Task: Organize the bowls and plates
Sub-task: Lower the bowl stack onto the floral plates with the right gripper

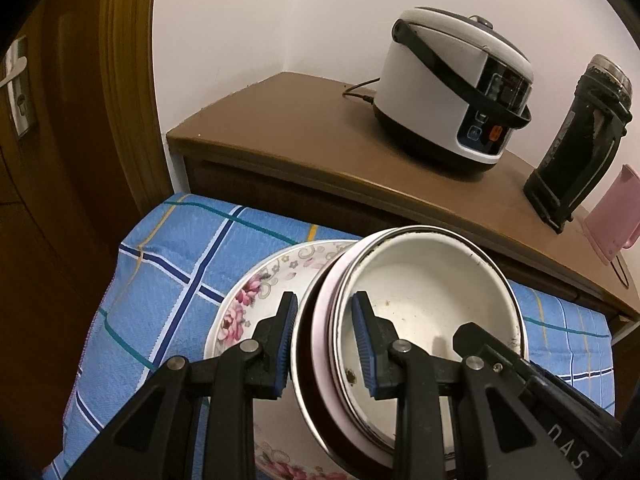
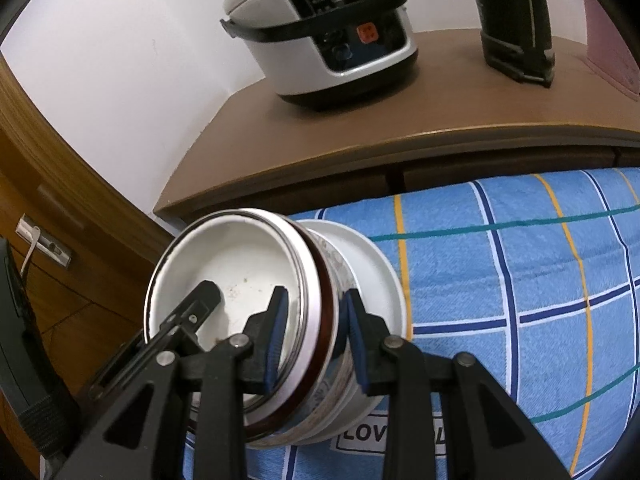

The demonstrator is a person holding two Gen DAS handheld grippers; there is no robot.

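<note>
Four fingers around one bowl stack, one floral plate.

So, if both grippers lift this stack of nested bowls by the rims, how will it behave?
The stack of nested bowls looks rigid, so it should not bend. The glossy rims may slip between the left gripper and right gripper, each straddling several rims at once. Since the bowls only sit nested and already tilt, they could shift or separate; they are probably breakable.

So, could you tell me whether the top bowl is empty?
Nearly: the top bowl holds only brown specks; both grippers straddle the stack's rims.
</note>
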